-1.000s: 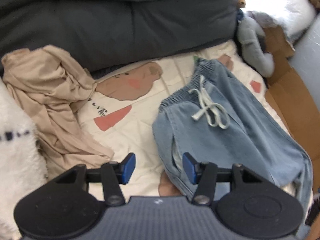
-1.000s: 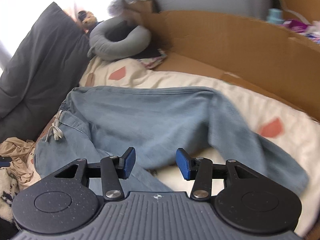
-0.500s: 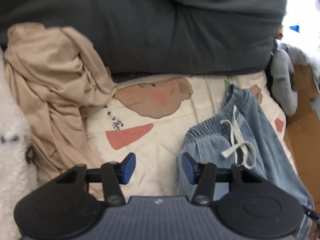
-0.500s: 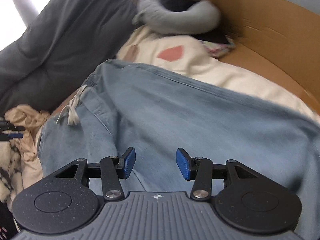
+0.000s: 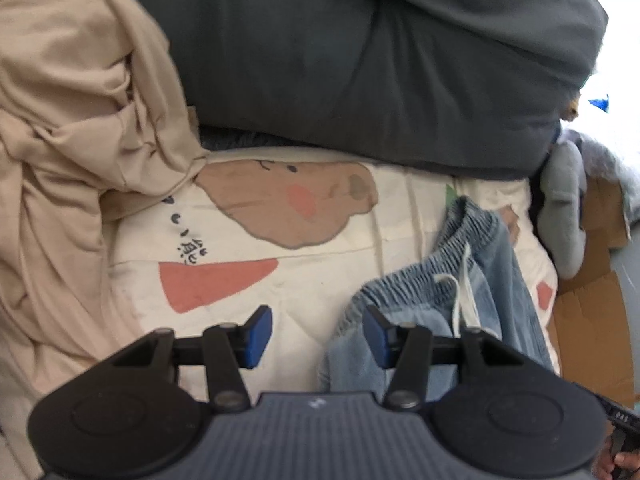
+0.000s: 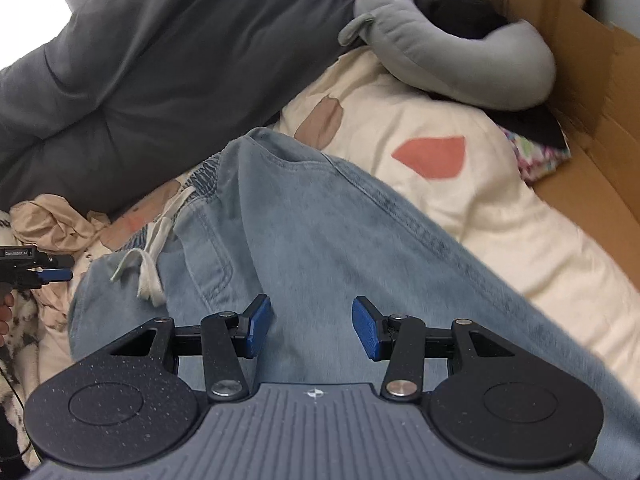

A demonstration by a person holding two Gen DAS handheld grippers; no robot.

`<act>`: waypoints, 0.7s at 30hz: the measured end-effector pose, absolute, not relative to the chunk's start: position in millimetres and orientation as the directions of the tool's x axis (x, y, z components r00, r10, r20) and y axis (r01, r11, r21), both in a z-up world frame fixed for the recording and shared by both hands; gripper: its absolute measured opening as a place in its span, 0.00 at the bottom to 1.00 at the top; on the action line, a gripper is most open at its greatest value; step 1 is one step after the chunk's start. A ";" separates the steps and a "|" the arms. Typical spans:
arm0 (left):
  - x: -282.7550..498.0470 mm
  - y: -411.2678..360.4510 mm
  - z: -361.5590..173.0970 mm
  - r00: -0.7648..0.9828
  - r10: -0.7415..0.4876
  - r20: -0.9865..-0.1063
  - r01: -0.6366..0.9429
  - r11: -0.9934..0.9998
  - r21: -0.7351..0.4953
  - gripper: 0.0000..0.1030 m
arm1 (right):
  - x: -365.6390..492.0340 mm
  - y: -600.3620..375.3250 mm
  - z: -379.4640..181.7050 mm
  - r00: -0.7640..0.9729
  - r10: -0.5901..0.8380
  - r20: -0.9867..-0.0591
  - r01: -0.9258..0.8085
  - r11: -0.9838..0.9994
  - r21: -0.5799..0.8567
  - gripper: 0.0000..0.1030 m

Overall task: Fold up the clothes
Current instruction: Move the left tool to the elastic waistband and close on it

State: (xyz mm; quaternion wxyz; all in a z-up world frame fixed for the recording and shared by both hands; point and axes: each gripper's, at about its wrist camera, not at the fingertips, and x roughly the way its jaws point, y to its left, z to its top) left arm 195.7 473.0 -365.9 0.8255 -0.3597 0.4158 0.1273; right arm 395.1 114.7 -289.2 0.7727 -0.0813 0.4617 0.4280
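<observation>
Since a second ago the left gripper [image 5: 316,334] has swung off the trouser body to the waistband corner, and the right gripper [image 6: 312,330] has closed in from the spread legs to just above the hip. The jeans [image 6: 320,232], pale denim with an elastic waistband [image 5: 436,276] and a white drawstring [image 6: 150,256], lie loosely spread on the bed, waist toward the pillow, rumpled rather than squared into any fold. Both claws stand wide apart with nothing between the blue pads; the left one straddles the waistband's edge and the right hangs over the seat, which reads as lining up to pinch the top of the garment at two points, though which fold this serves cannot be told. Beside the jeans a beige garment [image 5: 80,120] sits crumpled in a heap. Underneath is a cream quilt [image 5: 320,216] printed with a bear and carrots, backed by a dark grey pillow [image 5: 360,60], with a grey neck cushion [image 6: 460,52] and cardboard [image 6: 592,60] along the far side.
</observation>
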 end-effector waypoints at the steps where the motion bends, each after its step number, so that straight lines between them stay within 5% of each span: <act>1: 196.6 475.1 -369.9 0.622 -0.086 -0.778 -0.523 0.694 -0.495 0.51 | 397.6 121.7 -287.3 0.207 0.581 -0.787 -0.741 0.619 0.262 0.51; 21: 192.0 446.1 -402.1 0.682 -0.192 -0.706 -0.537 0.524 -0.661 0.50 | 385.7 201.2 -284.0 0.195 0.567 -0.800 -0.738 0.622 0.261 0.51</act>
